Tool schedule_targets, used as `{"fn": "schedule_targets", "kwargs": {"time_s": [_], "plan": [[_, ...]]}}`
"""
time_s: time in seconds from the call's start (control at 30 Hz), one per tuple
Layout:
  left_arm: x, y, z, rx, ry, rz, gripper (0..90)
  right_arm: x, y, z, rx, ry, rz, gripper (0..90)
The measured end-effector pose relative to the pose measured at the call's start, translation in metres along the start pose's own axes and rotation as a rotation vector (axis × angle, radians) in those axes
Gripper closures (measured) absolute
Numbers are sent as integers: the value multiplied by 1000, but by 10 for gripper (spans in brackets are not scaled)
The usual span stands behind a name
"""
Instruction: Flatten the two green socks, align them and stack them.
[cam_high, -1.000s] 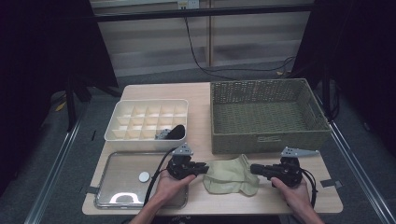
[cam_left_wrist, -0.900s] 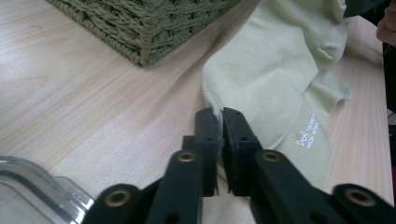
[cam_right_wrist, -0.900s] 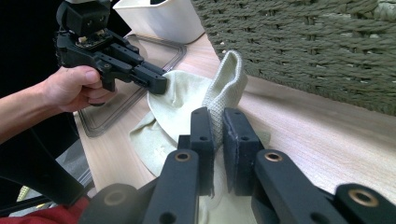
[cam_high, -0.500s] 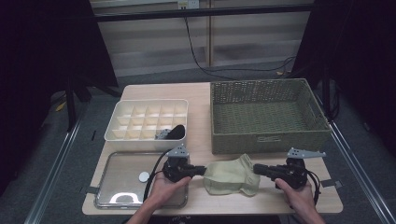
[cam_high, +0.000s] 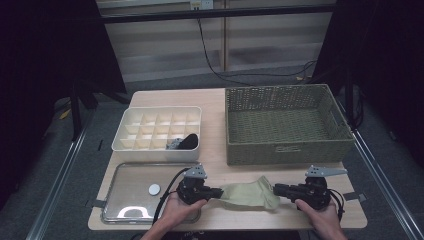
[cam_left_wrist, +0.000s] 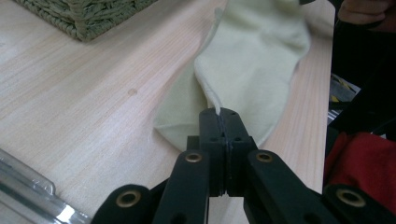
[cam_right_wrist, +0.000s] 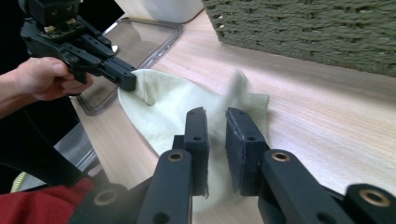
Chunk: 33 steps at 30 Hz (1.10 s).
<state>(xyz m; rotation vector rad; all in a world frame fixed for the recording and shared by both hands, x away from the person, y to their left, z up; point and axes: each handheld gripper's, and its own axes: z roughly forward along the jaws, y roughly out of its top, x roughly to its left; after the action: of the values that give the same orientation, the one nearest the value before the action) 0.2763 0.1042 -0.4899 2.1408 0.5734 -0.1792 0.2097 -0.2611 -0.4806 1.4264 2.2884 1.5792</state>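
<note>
Pale green sock stretched between two grippers at the counter's near edge.

High view: the sock (cam_high: 248, 194) lies at 6 o'clock below the wicker basket (cam_high: 285, 125).
Left gripper view: the left gripper (cam_left_wrist: 219, 114) has its jaws clenched on the sock's edge.
Right gripper view: the right gripper (cam_right_wrist: 216, 122) has just been parting its jaws, which stand released over the cloth; it likely needs a fresh grip next.

A woven basket (cam_high: 286, 125), a compartment box (cam_high: 159, 127) and a clear tray (cam_high: 131, 187) — all on the wooden table (cam_high: 215, 100).
</note>
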Motion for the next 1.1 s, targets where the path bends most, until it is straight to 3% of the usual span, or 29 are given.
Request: {"fn": "schedule_targets", "kwargs": {"time_s": [0.23, 0.5, 0.8, 0.97, 1.1], "plan": [[0, -1, -2, 1, 18, 1, 890, -1, 1, 2, -1, -8, -8, 785], [0, 0, -2, -4, 11, 10, 874, -7, 4, 15, 69, -46, -24, 751], [1, 0, -4, -19, 15, 10, 778, -14, 6, 26, 125, -81, -47, 725], [1, 1, -4, -9, 10, 9, 882, -14, 5, 29, 152, -99, -52, 773], [1, 1, -4, -8, 11, 15, 891, -15, 5, 29, 158, -99, -51, 865]]}}
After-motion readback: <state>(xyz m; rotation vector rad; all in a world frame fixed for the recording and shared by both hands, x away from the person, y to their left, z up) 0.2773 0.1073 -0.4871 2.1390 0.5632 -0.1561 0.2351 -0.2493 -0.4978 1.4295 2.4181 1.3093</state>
